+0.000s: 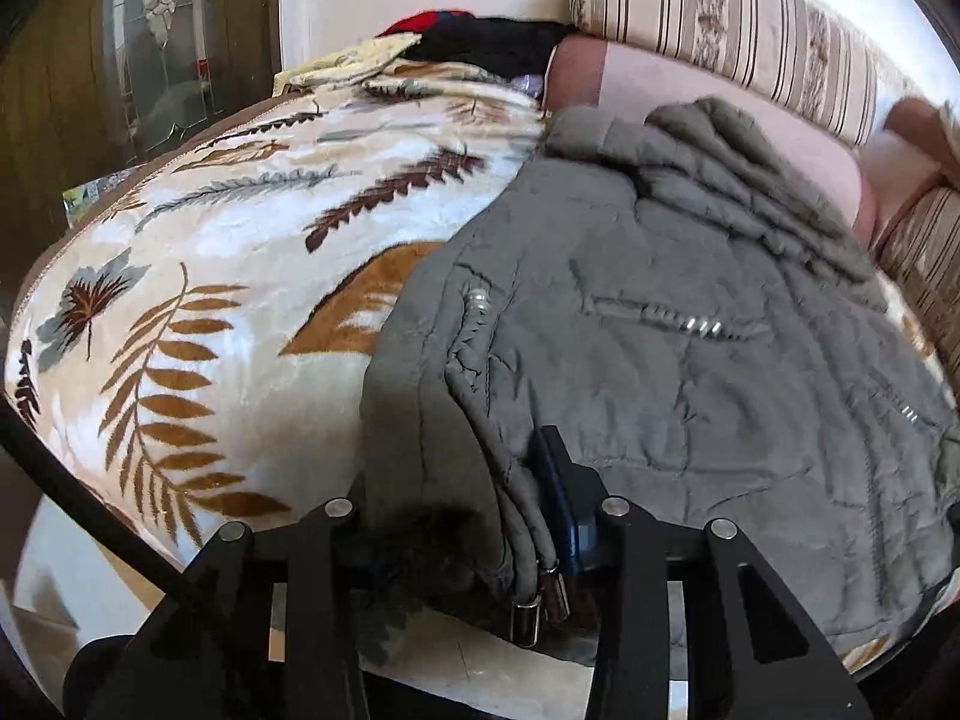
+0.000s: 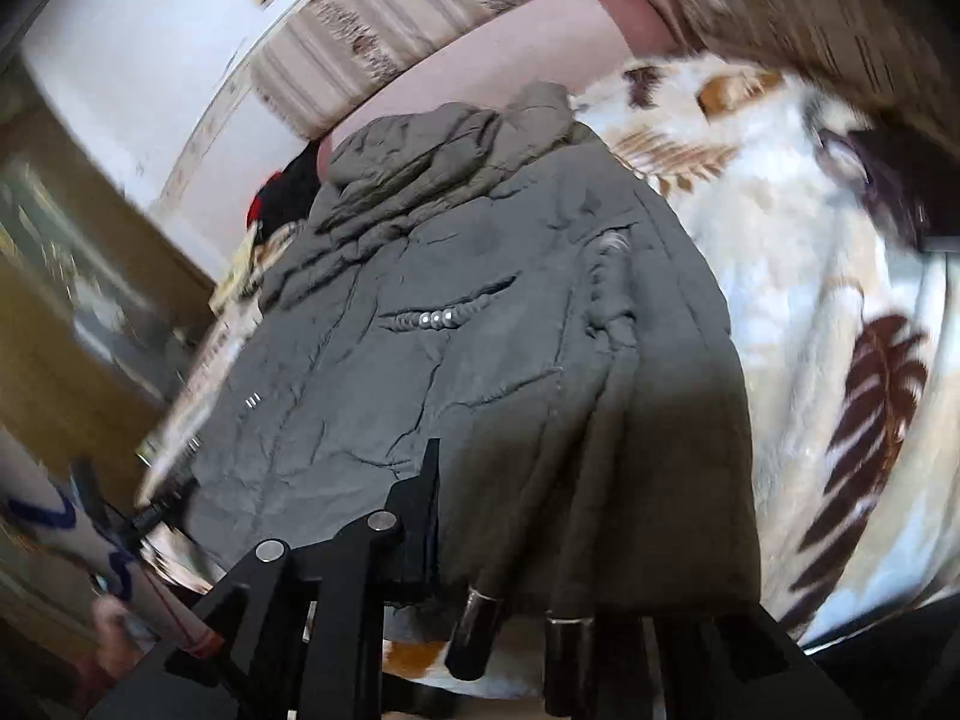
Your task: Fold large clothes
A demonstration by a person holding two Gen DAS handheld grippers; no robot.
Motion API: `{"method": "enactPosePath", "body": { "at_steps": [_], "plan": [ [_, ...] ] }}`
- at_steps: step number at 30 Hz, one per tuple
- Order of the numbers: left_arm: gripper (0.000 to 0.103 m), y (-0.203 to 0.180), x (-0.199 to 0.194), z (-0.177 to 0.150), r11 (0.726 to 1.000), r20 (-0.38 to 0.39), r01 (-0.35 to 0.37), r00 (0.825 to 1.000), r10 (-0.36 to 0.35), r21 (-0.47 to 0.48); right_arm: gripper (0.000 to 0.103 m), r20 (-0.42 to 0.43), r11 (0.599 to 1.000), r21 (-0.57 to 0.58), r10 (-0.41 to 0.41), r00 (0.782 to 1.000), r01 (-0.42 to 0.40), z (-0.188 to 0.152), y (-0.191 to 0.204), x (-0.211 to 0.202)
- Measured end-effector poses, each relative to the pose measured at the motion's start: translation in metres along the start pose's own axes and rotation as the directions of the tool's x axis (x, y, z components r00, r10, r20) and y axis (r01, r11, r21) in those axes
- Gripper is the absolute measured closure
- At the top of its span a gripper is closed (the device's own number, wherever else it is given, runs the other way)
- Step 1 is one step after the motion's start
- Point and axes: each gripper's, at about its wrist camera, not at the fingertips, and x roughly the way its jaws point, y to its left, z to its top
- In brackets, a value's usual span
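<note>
Both jaws stand narrow, each pinching the grey coat's (image 1: 690, 330) hem edge.

jacket (image 1: 690, 324): matt grey quilted cloth, crinkled | cord ends (image 1: 528, 618): shiny metal | blanket (image 1: 198, 276): plush fleece, soft sheen, leaf print | cushions (image 1: 720, 18): striped woven cloth | left gripper (image 1: 480, 510): matt black plastic, bright metal pins | door (image 1: 54, 90): brown wood, patterned glass

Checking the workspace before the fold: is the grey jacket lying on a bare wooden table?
No, the grey jacket lies on a cream blanket with leaf prints.
</note>
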Motion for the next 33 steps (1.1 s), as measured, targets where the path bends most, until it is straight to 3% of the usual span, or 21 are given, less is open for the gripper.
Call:
{"method": "enactPosePath", "body": {
  "at_steps": [3,9,22,24,26,29,33],
  "plan": [
    [0.059,-0.004,0.004,-0.002,0.999,0.008,-0.031,0.999,0.031,0.01,0.08,-0.041,0.999,0.011,-0.035,0.999,0.035,-0.005,-0.006,0.01],
    [0.052,-0.014,0.003,-0.008,0.991,0.059,-0.119,0.991,0.116,0.055,0.08,-0.041,0.999,-0.006,-0.05,0.998,0.05,-0.005,-0.005,0.015],
    [0.039,-0.01,0.004,-0.006,0.987,0.037,-0.153,0.988,0.152,0.043,0.076,-0.015,0.991,0.124,0.059,0.998,-0.057,-0.004,-0.02,0.007],
    [0.043,-0.012,0.004,-0.006,0.988,0.04,-0.143,0.989,0.141,0.05,0.077,-0.028,0.992,0.121,0.05,0.998,-0.046,-0.004,-0.02,0.008],
    [0.06,-0.015,0.003,-0.006,0.99,0.045,-0.124,0.992,0.121,0.072,0.081,-0.016,0.995,0.098,0.037,0.999,-0.035,-0.004,-0.016,0.006],
    [0.072,-0.021,-0.001,-0.007,0.987,0.068,-0.125,0.991,0.118,0.105,0.085,0.02,0.999,0.041,0.022,1.0,-0.022,-0.004,-0.005,0.0],
    [0.078,-0.023,-0.005,-0.006,0.989,0.078,-0.107,0.992,0.099,0.103,0.085,0.033,1.0,0.022,0.011,0.999,-0.011,-0.003,-0.001,0.0]
  ]
}}
